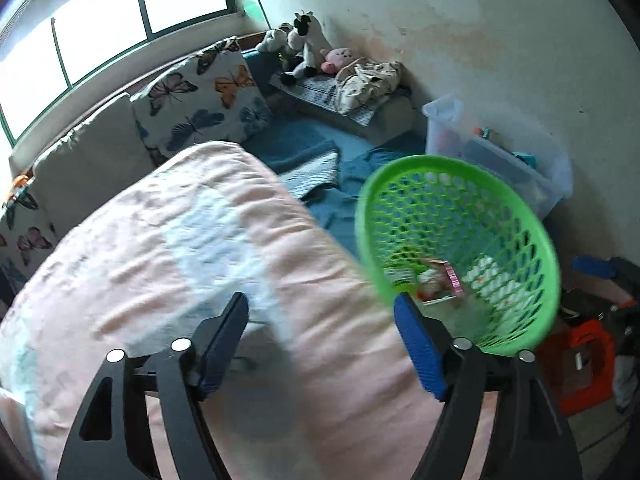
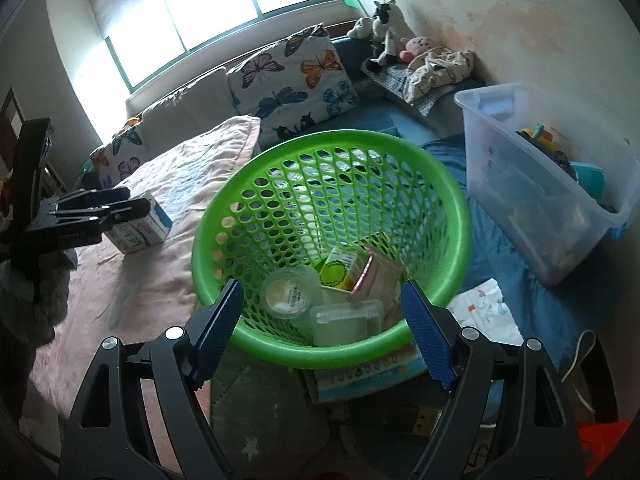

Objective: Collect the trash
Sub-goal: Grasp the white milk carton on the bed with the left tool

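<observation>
Hovering over a bed with a pink blanket (image 1: 168, 264), the left gripper (image 1: 320, 320) has its blue pads apart with nothing between them. From the right wrist view, this gripper (image 2: 132, 210) sits at the far left, just beside a small white and blue carton (image 2: 146, 230) lying on the blanket; whether it touches the carton I cannot tell. The right gripper (image 2: 320, 304) is also spread wide and empty, poised above the near rim of a green mesh basket (image 2: 256, 184). The basket stands to the right of the blanket and holds trash: a round lidded cup (image 2: 286, 294), a clear plastic tray (image 2: 346, 318) and a yellow-green box (image 2: 340, 272). A clear bin (image 2: 532, 184) of toys stands at far right on blue bedding. Butterfly pillows (image 2: 296, 80) lean below the window.
</observation>
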Tool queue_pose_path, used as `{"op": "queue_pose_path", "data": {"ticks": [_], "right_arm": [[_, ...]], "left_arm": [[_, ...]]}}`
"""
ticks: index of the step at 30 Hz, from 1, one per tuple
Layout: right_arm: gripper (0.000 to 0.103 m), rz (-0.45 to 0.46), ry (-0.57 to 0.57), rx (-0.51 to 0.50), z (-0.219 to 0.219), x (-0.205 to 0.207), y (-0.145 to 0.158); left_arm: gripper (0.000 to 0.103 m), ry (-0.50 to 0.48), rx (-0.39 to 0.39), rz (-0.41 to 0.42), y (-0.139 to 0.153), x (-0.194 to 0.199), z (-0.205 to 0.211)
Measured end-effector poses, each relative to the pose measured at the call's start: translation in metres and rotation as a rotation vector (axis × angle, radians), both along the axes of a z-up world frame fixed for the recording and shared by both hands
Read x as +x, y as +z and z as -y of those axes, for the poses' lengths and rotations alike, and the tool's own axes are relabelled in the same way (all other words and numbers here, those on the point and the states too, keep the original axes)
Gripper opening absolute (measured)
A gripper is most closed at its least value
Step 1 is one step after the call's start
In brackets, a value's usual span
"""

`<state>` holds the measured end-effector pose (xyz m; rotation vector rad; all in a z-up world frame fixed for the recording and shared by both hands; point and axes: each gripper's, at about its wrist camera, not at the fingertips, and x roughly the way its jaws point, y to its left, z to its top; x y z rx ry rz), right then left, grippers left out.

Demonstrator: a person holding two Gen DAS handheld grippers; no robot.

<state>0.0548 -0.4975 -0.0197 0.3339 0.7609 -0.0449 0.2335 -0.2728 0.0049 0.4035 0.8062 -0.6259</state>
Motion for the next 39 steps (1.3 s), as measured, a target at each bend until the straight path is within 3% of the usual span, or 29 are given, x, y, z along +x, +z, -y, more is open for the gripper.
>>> {"op": "queue_pose_path", "data": {"ticks": [5,11,20,26,32,39], "right_arm": [[0.081,-0.004,0.033,0.017,-0.011,0.009,0.002],[0.081,-0.008,0.091,0.004,-0.034,0.022,0.005],[0.081,-0.021,0.14,0.008,-0.057,0.037,0.002],[0.081,-0.023,0.147,0.01,-0.061,0.036,0.002],[0.081,0.003,0.16,0.026,-0.066,0.031,0.008],[0.081,0.028,0.228,0.042,-0.09,0.034,0.014]], "left_arm": [[0.085,-0.033,0.093,0.048,-0.003,0.02,-0.022],[0.086,-0.073,0.203,0.082,-0.022,0.037,-0.031],[0.085,-0.108,0.25,0.033,-0.044,0.056,-0.038],[0.056,-0.066,0.188,0.046,-0.035,0.049,-0.052],[0.048,0.006,0.115,0.035,-0.026,0.035,-0.071],[0.047,0.156,0.003,0.03,0.001,0.024,-0.12]]}}
